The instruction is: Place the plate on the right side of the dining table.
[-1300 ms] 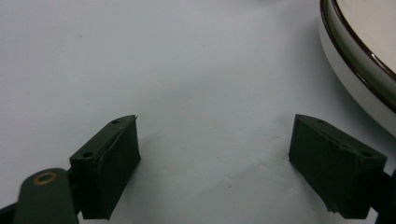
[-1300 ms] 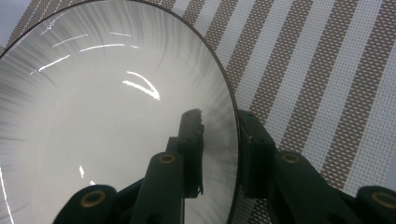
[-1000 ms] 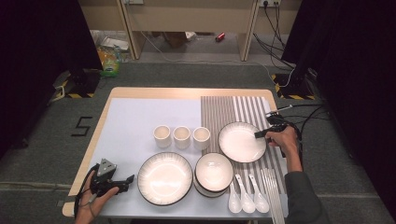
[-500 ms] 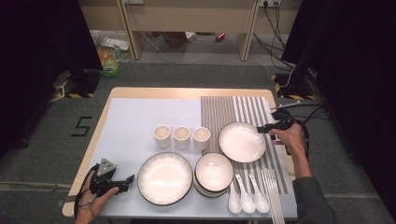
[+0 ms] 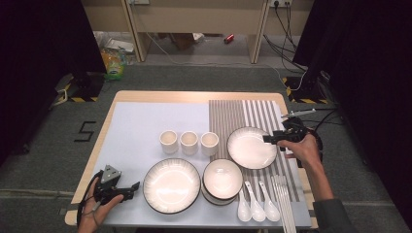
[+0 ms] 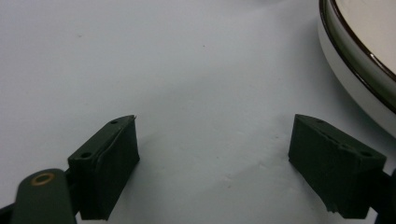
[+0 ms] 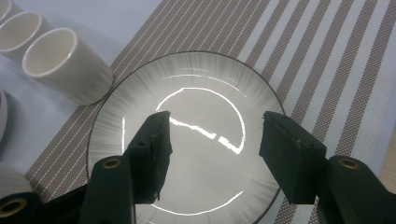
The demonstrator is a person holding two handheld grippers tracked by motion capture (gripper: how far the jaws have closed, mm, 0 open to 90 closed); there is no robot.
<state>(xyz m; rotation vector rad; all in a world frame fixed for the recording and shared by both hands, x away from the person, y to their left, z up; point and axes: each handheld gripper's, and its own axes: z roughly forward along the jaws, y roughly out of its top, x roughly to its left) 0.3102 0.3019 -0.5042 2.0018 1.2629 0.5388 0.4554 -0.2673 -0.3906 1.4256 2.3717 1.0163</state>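
Grey carpet surrounds a wooden table (image 5: 194, 95), covered at left by a pale mat (image 5: 145, 121) and at right by a brown-striped placemat (image 5: 233, 114).

Right gripper (image 5: 268, 139) (held in the person's right hand (image 5: 303, 149)): hangs at the right edge of the plate (image 5: 250, 148), which sits flat on the striped placemat, just right of the three cups (image 5: 189, 142). Jaws have just been opening; they stand apart w/ nothing between them, released, clear above the plate. In the right gripper view the gripper (image 7: 215, 144) looks down over the plate (image 7: 196, 84), jaws framing its glossy centre w/o touching it; the nearest cup (image 7: 65, 65) stands just beside the plate's rim, half on the stripes.

Left gripper (image 5: 133, 187) (in the left hand (image 5: 94, 213)): rests low at the near-left corner, jaws pointing twd the large plate (image 5: 171, 185). In the left gripper view the gripper (image 6: 215, 154) has jaws wide apart on the bare pale mat, gripping nothing; the large plate's dark-lined rim (image 6: 359, 70) sits near the one jaw, not touching.

Also on the table: stacked bowls (image 5: 222, 180) between the large plate and three white spoons (image 5: 256, 204); chopsticks (image 5: 284, 204) lie just right of the spoons, running to the near edge.
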